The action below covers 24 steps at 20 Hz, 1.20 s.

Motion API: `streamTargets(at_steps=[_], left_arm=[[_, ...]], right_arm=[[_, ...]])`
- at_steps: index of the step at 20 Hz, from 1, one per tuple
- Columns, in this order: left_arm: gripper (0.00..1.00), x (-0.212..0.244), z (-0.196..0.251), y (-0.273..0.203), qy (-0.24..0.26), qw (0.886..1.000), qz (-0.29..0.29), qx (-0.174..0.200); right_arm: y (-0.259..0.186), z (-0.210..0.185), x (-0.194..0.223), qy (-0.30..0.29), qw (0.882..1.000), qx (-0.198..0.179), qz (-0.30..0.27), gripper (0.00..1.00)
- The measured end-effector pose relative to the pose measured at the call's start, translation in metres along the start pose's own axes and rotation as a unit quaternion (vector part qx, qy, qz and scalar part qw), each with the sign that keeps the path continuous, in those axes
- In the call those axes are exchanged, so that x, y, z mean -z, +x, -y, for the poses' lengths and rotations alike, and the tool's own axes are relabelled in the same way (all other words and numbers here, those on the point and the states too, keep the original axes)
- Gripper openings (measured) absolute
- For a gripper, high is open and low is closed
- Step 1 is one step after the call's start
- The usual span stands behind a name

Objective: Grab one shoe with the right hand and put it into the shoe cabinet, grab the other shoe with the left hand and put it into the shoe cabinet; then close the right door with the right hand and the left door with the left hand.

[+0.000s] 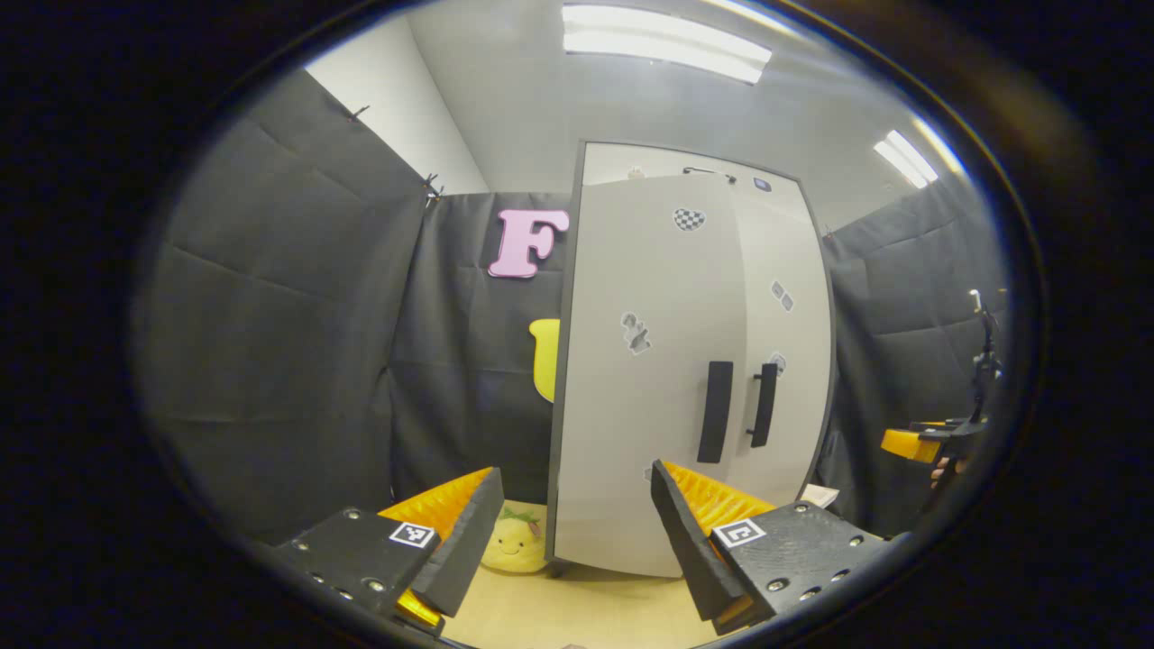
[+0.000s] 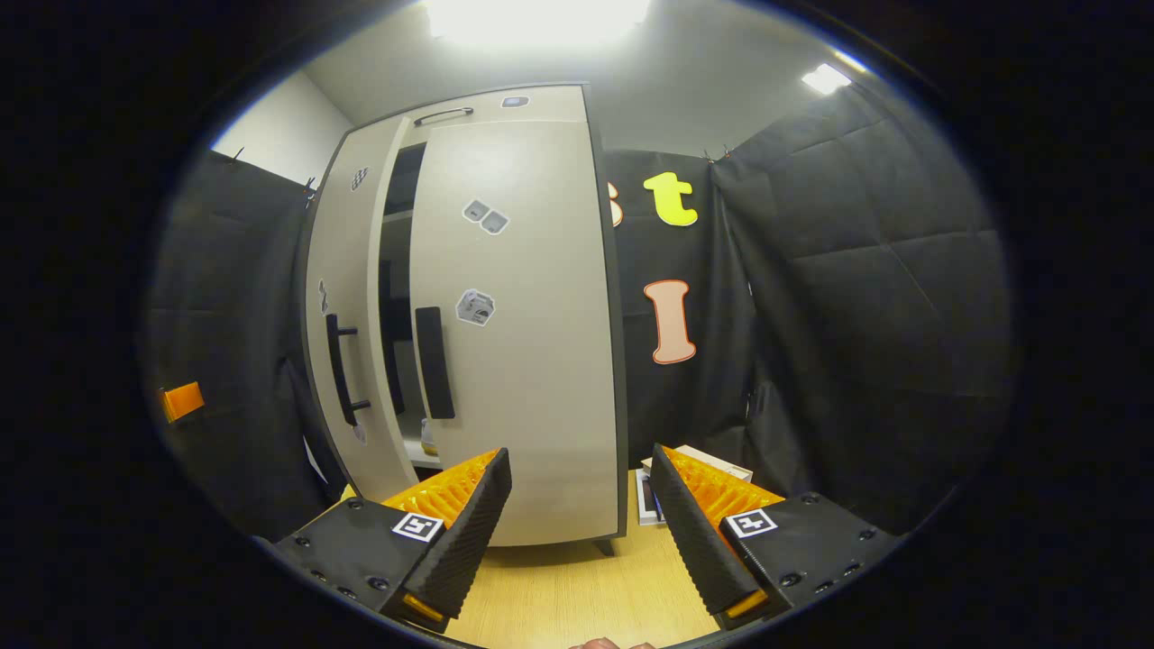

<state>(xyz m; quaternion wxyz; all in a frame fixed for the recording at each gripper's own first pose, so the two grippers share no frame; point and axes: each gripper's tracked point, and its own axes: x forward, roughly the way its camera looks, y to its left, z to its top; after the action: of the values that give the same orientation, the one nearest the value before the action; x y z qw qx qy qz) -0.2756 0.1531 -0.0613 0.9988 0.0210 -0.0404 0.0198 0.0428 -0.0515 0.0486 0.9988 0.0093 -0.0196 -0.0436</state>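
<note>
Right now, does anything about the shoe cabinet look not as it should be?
Yes. In the right gripper view, the left door of the cabinet stands ajar, leaving a dark gap beside the right door. Both tongs are open, touching nothing.

Left gripper (image 1: 577, 532) is holding level, jaws spread wide, gripping nothing. Right gripper (image 2: 581, 527) is doing likewise, jaws apart.

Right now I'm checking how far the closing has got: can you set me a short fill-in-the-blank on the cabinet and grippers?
1. The shoe cabinet stands on a ____ table.
2. In the right gripper view, a dark gap shows between the doors, so the left door is not fully ____.
3. Each door carries a vertical black ____.
4. Both grippers hold ____.

Missing: wooden; closed; handle; nothing
</note>
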Motion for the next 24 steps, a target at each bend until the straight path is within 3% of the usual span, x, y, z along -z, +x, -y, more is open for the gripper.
streamTargets(at_steps=[10,23,24], left_arm=[[0.94,0.038,-0.019,-0.009,-0.021,0.999,-0.029,0.014],[0.95,0.044,-0.035,-0.018,-0.026,0.998,-0.041,-0.046],[0.94,0.047,-0.031,-0.018,-0.031,0.997,-0.047,-0.044]], right_arm=[[-0.021,-0.051,0.028,-0.004,0.999,-0.020,-0.047,0.98],[0.018,-0.069,0.042,0.003,0.995,-0.071,-0.075,0.98],[0.020,-0.066,0.041,0.013,0.994,-0.072,-0.076,0.93]])
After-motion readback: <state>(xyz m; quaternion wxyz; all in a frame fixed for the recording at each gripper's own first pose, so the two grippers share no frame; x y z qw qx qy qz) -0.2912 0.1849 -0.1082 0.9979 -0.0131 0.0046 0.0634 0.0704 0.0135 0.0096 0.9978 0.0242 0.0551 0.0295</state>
